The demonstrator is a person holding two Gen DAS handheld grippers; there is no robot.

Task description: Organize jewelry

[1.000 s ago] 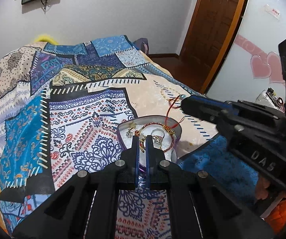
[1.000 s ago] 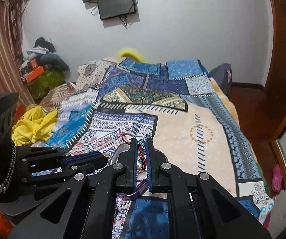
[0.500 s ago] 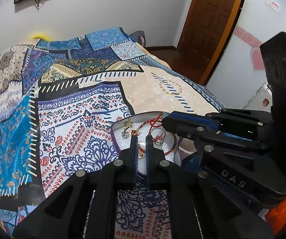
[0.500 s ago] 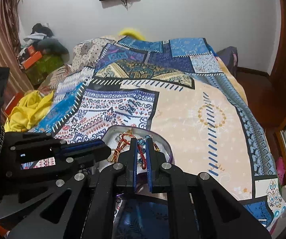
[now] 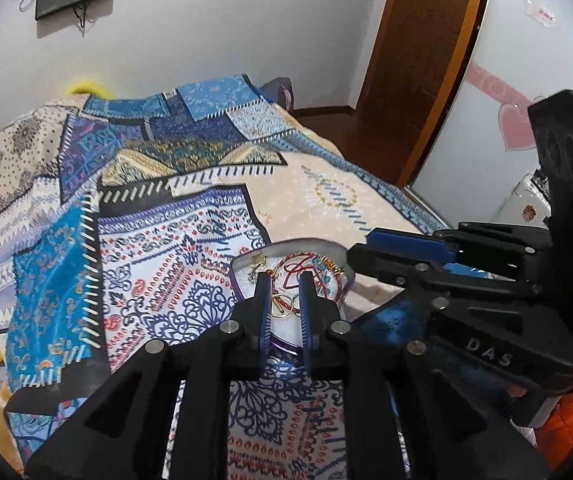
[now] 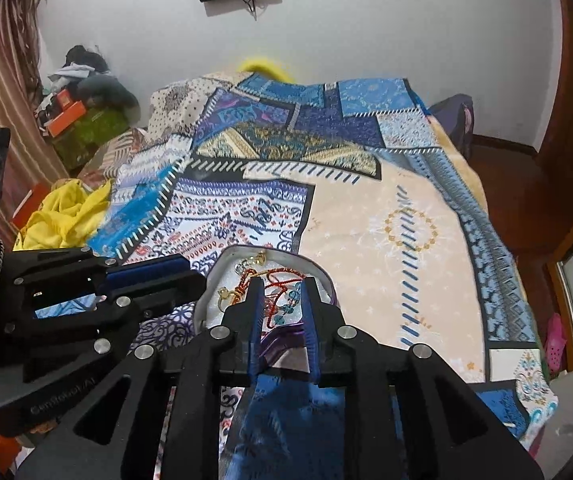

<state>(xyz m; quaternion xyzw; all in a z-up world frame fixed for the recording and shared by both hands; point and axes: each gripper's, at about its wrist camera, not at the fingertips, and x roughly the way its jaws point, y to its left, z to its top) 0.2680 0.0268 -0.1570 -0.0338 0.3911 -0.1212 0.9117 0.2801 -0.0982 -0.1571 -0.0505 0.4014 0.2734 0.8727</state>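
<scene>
Patchwork bedspread [image 5: 174,256] supports one jewelry tin [image 6: 326,280] ahead of my two grippers; left gripper [image 5: 284,280] and right gripper [image 6: 280,288] both parted, holding nothing, over tangled bracelets [image 5: 306,264].

Tray's [image 5: 328,245] near rim and tangled jewelry [image 5: 306,266] behind jaws

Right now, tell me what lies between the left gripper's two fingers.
In the left wrist view, the left gripper stands open over the tray; between its fingers show a gold ring and part of the red cord bracelet.
</scene>
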